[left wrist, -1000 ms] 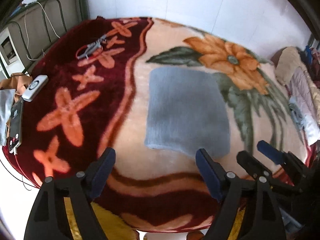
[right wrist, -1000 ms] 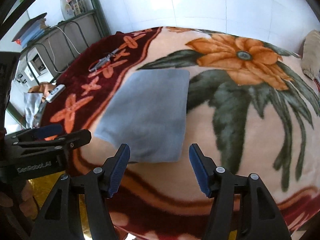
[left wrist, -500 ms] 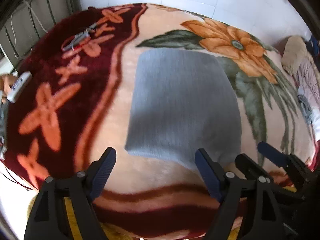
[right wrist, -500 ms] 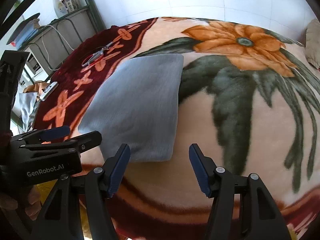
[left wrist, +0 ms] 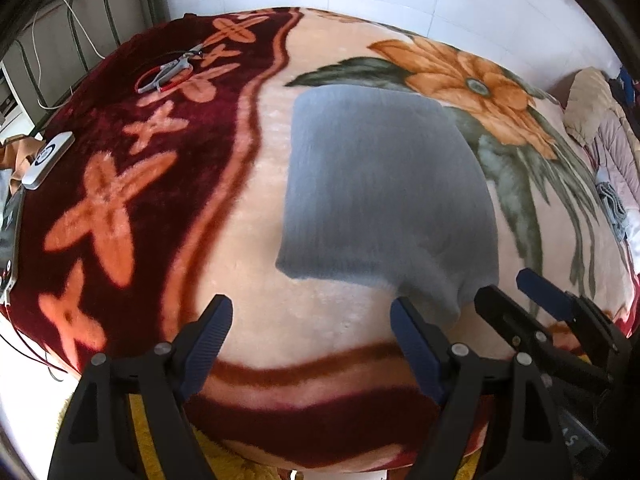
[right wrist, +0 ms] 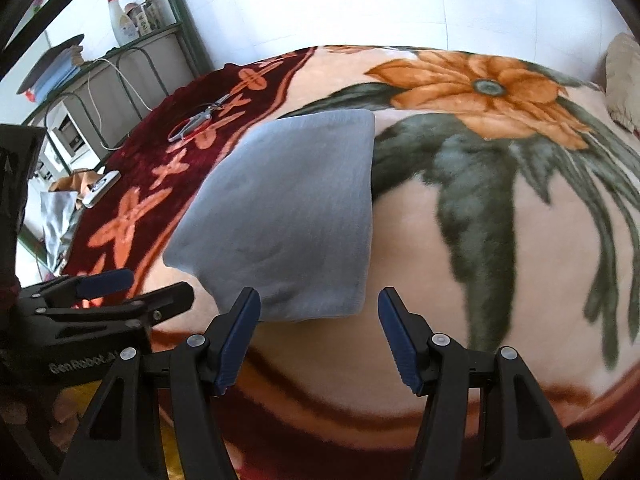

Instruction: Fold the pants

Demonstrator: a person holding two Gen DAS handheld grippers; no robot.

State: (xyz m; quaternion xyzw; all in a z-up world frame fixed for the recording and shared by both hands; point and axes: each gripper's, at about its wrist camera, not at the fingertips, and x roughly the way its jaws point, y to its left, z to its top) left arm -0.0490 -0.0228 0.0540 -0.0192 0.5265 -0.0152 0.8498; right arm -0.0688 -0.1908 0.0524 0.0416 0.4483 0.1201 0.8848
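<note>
One pair of grey pants [left wrist: 384, 200], folded into a thick rectangle, lies on the bed's flowered blanket [left wrist: 248, 216], on the pale field just beside the big orange flower [left wrist: 468, 76] and touching its green leaves on that side. Its four edges lie flat and clear of everything else.

Two tongs are in the room. The left tongs [left wrist: 308, 336] hang spread wide with nothing between their blue pads [left wrist: 208, 332], just short of the pants' near edge; only that edge's lower corner reaches toward one pad. The right tongs [right wrist: 316, 326] are released as well, less wide, poised over the near corner of the pants on the flower's side, and I cannot tell whether a pad touches the cloth.

On the dark red border, well apart from the pants on the side away from the flower, I count one pair of red-handled scissors [left wrist: 172, 70] and one white remote [left wrist: 48, 160] near the blanket's edge. A phone-like slab [left wrist: 9, 236] hangs at that same edge. Between the pants and the red border runs a bare strip of pale blanket; more bare blanket lies between the pants and the near edge of the bed. Beyond the flower, bundled clothes [left wrist: 600, 128] crowd the bed's side.
</note>
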